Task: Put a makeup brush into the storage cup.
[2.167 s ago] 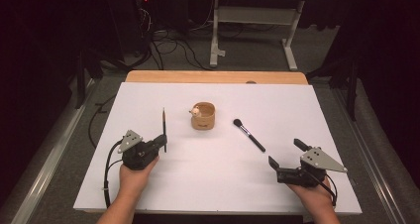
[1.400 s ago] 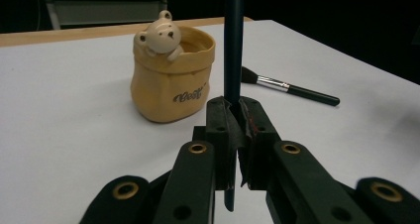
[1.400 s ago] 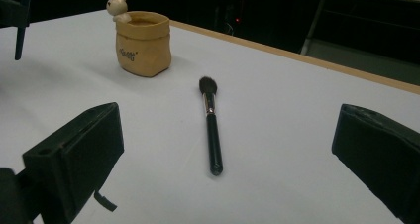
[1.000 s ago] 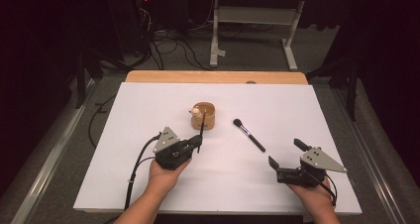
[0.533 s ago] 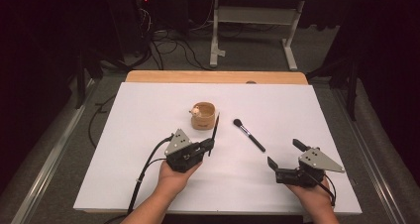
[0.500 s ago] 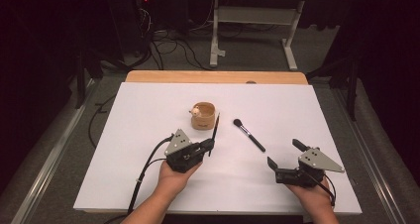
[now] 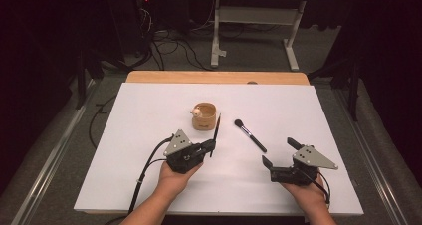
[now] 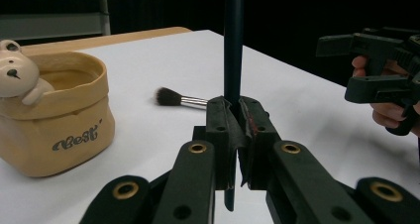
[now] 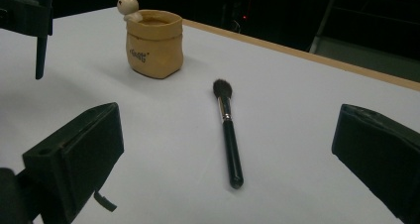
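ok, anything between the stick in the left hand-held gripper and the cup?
Nothing visible. The left hand-held gripper holds the stick upright just right of the cup, with only bare table between them. The brush lies on the other side.

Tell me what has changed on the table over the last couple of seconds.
The left tool, shut on a thin dark stick held upright, has carried it from the table's left part toward the middle, ending just right of the tan cup. The cup, the makeup brush and the open right tool stayed put.
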The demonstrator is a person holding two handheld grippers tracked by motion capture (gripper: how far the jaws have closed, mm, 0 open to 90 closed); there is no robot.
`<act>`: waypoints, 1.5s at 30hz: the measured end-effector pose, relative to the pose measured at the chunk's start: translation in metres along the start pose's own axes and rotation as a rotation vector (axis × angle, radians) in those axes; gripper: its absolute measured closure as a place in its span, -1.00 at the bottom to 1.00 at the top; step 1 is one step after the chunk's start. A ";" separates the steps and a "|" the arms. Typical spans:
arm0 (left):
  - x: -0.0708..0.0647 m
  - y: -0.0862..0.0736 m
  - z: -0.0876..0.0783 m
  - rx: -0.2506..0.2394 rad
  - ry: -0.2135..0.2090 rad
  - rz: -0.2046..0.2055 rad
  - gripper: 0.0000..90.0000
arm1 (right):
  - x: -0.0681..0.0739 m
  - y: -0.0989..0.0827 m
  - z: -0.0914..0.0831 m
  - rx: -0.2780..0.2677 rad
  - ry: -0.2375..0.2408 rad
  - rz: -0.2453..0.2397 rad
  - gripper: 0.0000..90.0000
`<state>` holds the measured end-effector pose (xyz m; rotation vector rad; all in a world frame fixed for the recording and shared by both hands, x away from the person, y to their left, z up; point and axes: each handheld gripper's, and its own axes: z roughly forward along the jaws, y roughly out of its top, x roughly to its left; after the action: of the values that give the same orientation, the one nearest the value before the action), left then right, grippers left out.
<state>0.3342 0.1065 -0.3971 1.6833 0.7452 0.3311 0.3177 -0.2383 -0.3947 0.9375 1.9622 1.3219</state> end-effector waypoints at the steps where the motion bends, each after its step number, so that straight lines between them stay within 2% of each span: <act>1: 0.000 0.000 0.000 0.000 -0.001 -0.001 0.88 | 0.001 0.001 0.001 -0.002 0.007 -0.001 -0.98; 6: 0.000 0.000 0.000 -0.002 -0.003 0.000 0.88 | 0.002 0.011 0.006 -0.014 0.021 0.013 -0.98; 16: 0.002 -0.001 -0.001 -0.001 0.001 0.001 0.88 | 0.003 0.031 0.022 -0.019 0.005 -0.030 -0.97; 19: 0.003 -0.002 -0.002 -0.002 0.004 0.000 0.88 | 0.005 0.037 0.027 -0.026 0.008 -0.023 -0.96; 28: 0.004 -0.003 -0.001 -0.004 0.008 -0.003 0.88 | 0.019 0.052 0.045 -0.039 0.028 -0.046 -0.96; 38: 0.003 -0.005 0.001 0.001 0.004 -0.002 0.88 | 0.035 0.062 0.061 -0.058 0.054 -0.068 -0.94; 45: 0.002 -0.007 0.002 0.008 0.001 -0.004 0.88 | 0.040 0.059 0.068 -0.052 0.059 -0.062 -0.94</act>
<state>0.3353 0.1067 -0.4043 1.6890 0.7515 0.3272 0.3610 -0.1551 -0.3656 0.8151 1.9753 1.3723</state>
